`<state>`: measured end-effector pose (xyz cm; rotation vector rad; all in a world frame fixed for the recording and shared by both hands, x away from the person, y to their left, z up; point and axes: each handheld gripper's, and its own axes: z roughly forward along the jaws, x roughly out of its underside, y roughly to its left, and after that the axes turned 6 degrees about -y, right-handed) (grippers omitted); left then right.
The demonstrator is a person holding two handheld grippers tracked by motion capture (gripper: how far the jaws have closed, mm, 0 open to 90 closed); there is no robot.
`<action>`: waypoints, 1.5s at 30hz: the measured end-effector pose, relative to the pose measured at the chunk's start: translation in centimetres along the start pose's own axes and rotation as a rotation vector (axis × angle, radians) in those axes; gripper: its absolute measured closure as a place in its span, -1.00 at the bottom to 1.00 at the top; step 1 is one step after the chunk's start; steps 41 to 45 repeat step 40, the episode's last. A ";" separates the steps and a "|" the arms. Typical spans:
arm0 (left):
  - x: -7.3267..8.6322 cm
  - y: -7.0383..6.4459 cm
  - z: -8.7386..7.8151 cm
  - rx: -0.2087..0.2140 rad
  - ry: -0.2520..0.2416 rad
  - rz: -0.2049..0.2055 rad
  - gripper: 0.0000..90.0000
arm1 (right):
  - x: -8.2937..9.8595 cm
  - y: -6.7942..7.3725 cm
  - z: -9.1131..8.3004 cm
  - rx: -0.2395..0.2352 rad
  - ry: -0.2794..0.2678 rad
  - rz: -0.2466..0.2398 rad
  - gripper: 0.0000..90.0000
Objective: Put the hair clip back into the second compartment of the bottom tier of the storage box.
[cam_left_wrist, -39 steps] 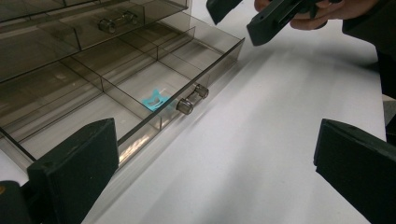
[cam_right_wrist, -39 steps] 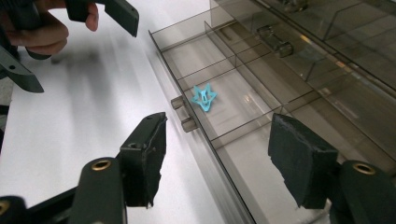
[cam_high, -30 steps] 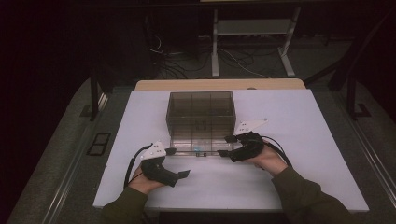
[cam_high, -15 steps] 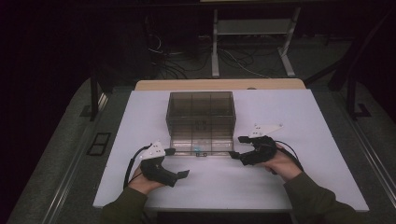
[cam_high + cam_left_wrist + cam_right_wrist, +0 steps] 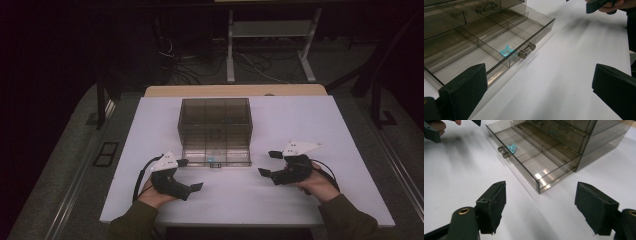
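Black-jawed left gripper (image 5: 192,175) and right gripper (image 5: 267,163) gape wide, empty, near the table's front edge; the pulled-out drawer (image 5: 499,45) holds a turquoise piece (image 5: 506,51).

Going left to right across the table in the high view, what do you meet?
Left gripper → smoky clear drawer box, its bottom drawer pulled out with a small teal piece inside → right gripper, all on the white table.
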<state>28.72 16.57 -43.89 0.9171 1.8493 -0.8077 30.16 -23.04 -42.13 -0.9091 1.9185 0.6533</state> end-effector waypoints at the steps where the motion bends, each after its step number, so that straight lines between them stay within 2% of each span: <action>1: 0.0 0.0 0.0 0.000 -0.002 -0.001 -1.00 | 0.2 0.0 -0.2 0.000 -0.002 0.010 -0.47; 6: 0.0 0.0 -0.1 -0.001 0.000 -0.002 -1.00 | 1.1 -0.1 -0.9 0.014 0.002 0.030 -0.52; 8: 0.0 0.0 0.0 -0.002 -0.003 -0.002 -1.00 | 1.2 -0.2 -1.0 0.018 0.008 0.023 -0.55; 19: 0.0 0.0 0.0 -0.001 0.000 -0.001 -1.00 | 2.9 -0.9 -3.4 0.066 -0.032 0.054 -0.55; 33: 0.0 0.0 0.0 -0.006 0.000 -0.003 -1.00 | 4.7 -1.8 -6.3 0.117 -0.050 0.099 -0.56; 45: 0.0 0.0 0.0 -0.011 0.001 -0.001 -1.00 | 4.9 -2.0 -6.7 0.125 -0.050 0.105 -0.56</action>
